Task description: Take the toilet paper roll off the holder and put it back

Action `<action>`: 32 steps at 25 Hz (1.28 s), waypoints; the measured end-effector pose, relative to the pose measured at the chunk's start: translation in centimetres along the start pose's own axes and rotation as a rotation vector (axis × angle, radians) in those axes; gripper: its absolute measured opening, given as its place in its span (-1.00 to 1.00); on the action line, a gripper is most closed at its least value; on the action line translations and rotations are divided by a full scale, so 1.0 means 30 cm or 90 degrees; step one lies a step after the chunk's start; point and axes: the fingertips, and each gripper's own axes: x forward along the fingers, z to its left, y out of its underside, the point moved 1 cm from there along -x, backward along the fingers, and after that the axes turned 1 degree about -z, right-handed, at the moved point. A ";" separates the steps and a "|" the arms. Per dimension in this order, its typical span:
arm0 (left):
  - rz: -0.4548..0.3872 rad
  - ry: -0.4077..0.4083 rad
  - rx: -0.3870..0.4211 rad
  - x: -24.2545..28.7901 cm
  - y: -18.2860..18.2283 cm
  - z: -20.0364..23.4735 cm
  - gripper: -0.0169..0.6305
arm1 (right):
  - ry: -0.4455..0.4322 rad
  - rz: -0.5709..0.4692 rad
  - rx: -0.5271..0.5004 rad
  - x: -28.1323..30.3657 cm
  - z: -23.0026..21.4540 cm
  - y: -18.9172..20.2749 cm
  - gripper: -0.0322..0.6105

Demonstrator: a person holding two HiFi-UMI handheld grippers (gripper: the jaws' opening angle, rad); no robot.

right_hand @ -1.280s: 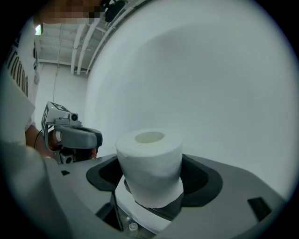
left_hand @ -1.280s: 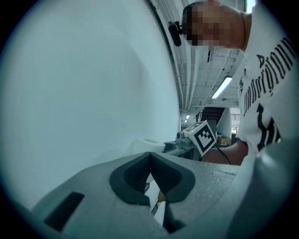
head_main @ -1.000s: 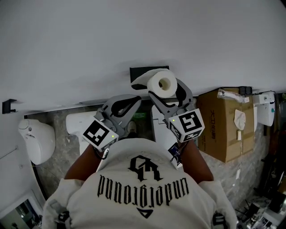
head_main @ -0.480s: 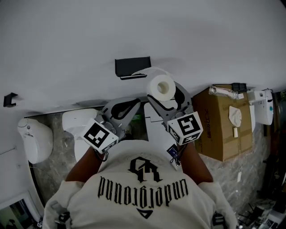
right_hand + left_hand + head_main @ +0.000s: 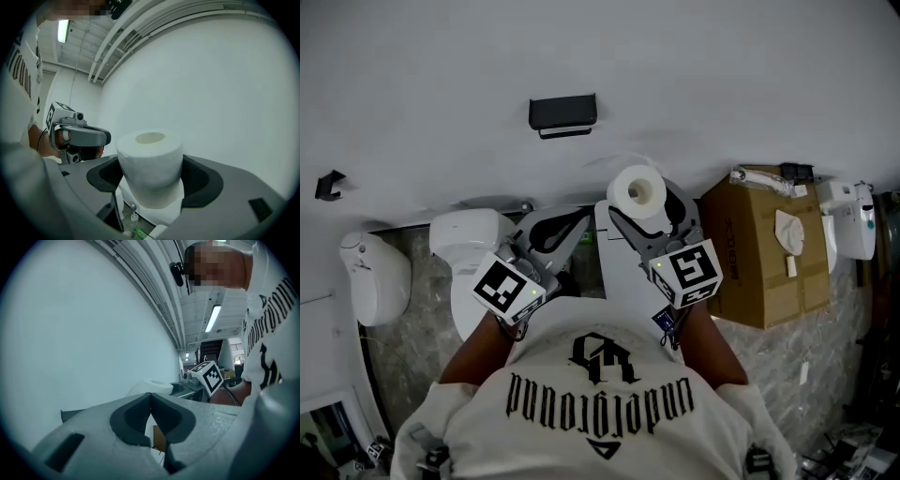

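Nearest the camera, the person's white printed shirt (image 5: 600,394) is filling the bottom of the head view, and both forearms are reaching forward out of it. The left gripper (image 5: 579,217) is angling up and to the right, with its marker cube (image 5: 508,289) sitting close to the shirt. In the left gripper view its fingers (image 5: 131,420) are meeting at the tips, closed on nothing.

Just to the right, the right gripper (image 5: 649,208) is gripping the roll (image 5: 637,190). In the right gripper view the roll is standing upright between the dark pads (image 5: 201,180), hollow core facing up, with a pad pressing in on each side.

Below the grippers, a white toilet (image 5: 469,246) is showing on the mottled grey floor (image 5: 412,328), partly under the left gripper. A rounded white fixture (image 5: 370,277) is sitting further left. A cardboard box (image 5: 759,253) is standing on the floor to the right of the right gripper, with white scraps lying on its top.

Beyond all this, the plain white wall (image 5: 722,84) is filling the upper half of the head view. The black holder (image 5: 563,112) is fixed to it and carrying no roll; the roll is being held well apart from it, lower and to the right. A small black hook (image 5: 330,184) is sticking out of the wall far to the left.
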 end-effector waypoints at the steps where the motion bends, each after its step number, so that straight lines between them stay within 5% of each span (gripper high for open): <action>1: 0.003 -0.005 -0.002 -0.009 -0.002 -0.021 -0.91 | -0.004 0.002 0.001 -0.023 0.011 0.005 0.16; 14: 0.004 -0.040 0.006 -0.159 -0.019 -0.118 -0.91 | -0.026 0.008 -0.007 -0.144 0.155 0.005 0.16; 32: -0.023 -0.027 -0.001 -0.384 -0.037 0.207 -0.91 | 0.015 0.004 -0.029 0.132 0.298 -0.116 0.16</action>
